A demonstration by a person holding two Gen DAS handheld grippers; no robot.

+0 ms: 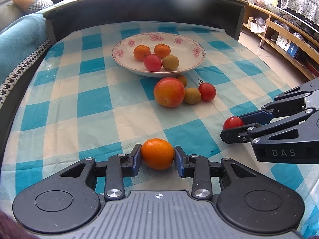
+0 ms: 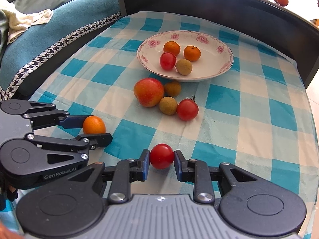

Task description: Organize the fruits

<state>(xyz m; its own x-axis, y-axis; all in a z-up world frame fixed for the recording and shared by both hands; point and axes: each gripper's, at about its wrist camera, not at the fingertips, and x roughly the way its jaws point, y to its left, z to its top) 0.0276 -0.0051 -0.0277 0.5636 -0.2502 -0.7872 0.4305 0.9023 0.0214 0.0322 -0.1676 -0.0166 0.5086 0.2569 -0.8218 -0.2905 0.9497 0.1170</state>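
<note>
My left gripper (image 1: 158, 155) is shut on a small orange (image 1: 158, 153) low over the checked cloth; it also shows in the right wrist view (image 2: 93, 125). My right gripper (image 2: 161, 157) is shut on a cherry tomato (image 2: 161, 156), also seen in the left wrist view (image 1: 233, 122). A floral plate (image 1: 123, 56) holds two oranges, a tomato (image 1: 152, 62) and a longan (image 1: 170, 62). In front of it lie a large peach-coloured fruit (image 1: 169, 92), two longans (image 1: 192, 95) and a stemmed tomato (image 1: 207, 91).
A dark raised board (image 1: 139, 6) bounds the table's far edge, with more fruit behind it. A teal sofa (image 2: 49, 31) runs along the left. Wooden shelves (image 1: 279, 31) stand right of the table, past its edge.
</note>
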